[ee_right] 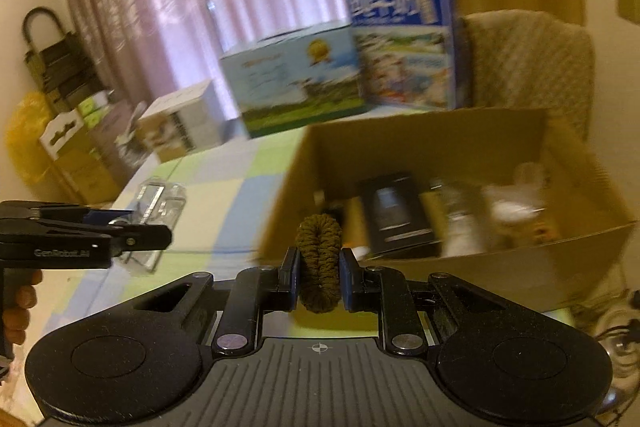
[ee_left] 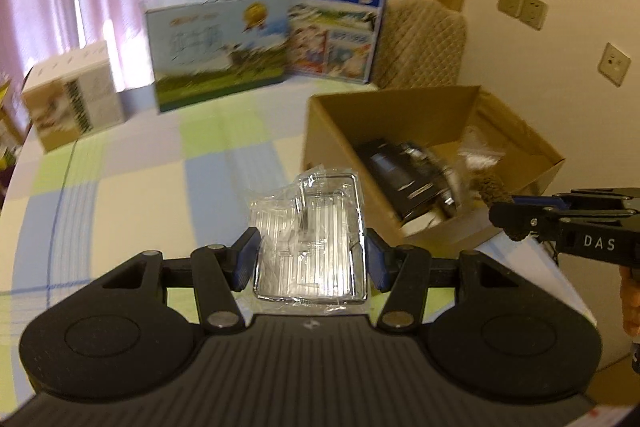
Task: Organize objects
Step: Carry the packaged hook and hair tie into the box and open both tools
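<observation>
Clear plastic packet (ee_left: 310,243) sits clenched between the left tongs (ee_left: 311,263), raised over the checked bench (ee_left: 120,187) just beside the open cardboard box (ee_left: 516,135). It looks light, glossy and crinkly, likely slippery and easy to crush, so a grip across its stiffer middle seems wisest. The right tongs (ee_right: 319,277) are clamped on a soft brown hair tie (ee_right: 320,259), which squashes readily, near the box's front edge.
</observation>
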The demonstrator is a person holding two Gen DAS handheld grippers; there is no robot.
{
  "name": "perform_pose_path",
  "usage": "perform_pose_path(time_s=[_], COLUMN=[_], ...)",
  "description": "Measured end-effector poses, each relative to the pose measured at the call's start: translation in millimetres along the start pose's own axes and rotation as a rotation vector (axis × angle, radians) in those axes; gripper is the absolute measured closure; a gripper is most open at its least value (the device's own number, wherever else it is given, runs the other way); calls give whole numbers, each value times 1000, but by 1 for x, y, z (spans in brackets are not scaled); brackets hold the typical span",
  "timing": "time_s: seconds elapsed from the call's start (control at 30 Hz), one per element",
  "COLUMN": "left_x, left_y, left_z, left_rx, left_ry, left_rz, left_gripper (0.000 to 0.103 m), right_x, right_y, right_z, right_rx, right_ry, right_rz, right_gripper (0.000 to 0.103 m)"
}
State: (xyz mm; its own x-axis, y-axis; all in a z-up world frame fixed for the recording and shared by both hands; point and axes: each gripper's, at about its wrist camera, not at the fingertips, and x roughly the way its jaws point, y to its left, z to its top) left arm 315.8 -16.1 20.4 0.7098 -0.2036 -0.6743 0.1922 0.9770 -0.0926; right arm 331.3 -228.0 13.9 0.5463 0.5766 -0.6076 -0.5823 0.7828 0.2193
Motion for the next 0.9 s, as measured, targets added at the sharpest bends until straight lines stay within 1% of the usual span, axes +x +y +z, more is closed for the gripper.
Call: perform_pose_path(time_s=[0.2,0.43,0.57,0.73,0.9], left_x=[15,36,46,58,69], left_y=[-39,-71,-82,-92,-98], left_z=[23,41,47,52,56], left_rx=[29,26,17,6,0], left_ry=[-36,-47,-43,-31,-16], left_rz=[-12,10,28,50,67], left_gripper=[52,52,52,52,52], right_x=[-20,-22,-18,-6,7], right_y=[-50,-99,-124,-151,-172], right_z=[15,32,36,37,38], right_rx=[1,-36,-54,-58,-65], right_ry=[-37,-38,-19,27,74], right_rz=[-57,-96,-114,-136,-135], right_gripper=[86,86,86,86,86])
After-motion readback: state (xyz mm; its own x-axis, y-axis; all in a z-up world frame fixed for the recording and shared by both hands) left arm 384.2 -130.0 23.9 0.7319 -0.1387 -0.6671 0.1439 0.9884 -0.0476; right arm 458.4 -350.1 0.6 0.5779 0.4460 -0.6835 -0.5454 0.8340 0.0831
